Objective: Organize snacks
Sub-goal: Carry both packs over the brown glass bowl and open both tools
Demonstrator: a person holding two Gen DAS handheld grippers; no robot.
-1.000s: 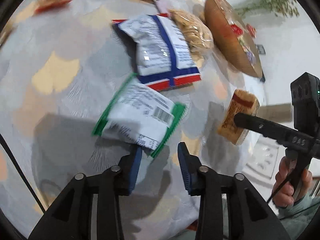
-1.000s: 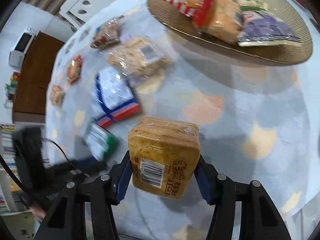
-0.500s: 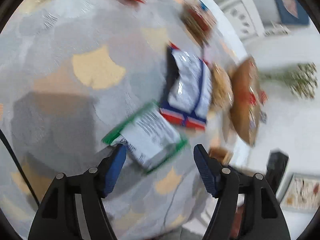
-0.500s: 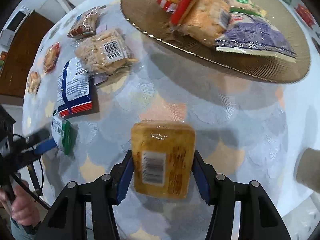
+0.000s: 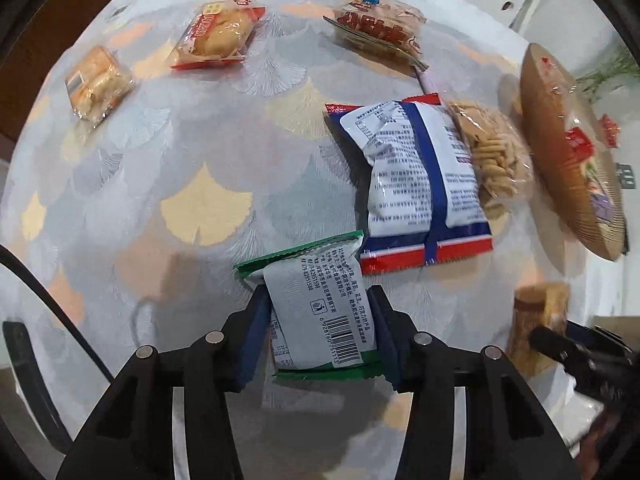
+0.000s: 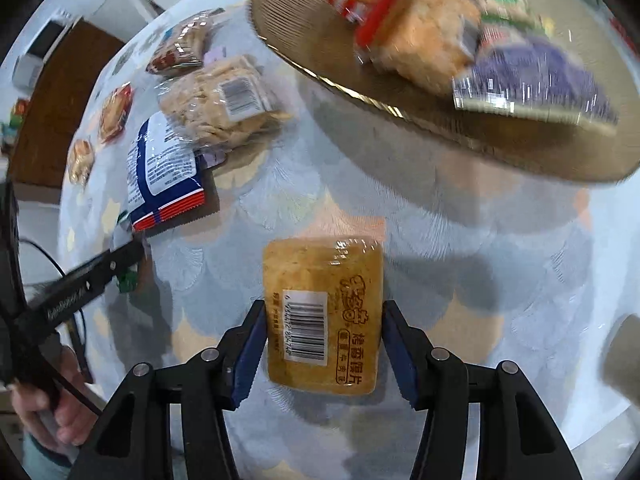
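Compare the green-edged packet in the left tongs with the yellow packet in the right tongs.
The green-edged packet is opaque white foil with green borders; the yellow packet is clear wrap showing golden crackers. The green-edged one looks flat and crumpled, the yellow one blocky and thick. Both show barcodes and sit between blue pads.

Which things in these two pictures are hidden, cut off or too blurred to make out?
- Snacks on the woven tray, right wrist view: motion blur, labels unreadable.
- Green-edged packet, left wrist view: its sides hidden by the left gripper.
- Beige object, right wrist view: cut off by the edge, unidentifiable.
- Tray contents, left wrist view: seen edge-on.
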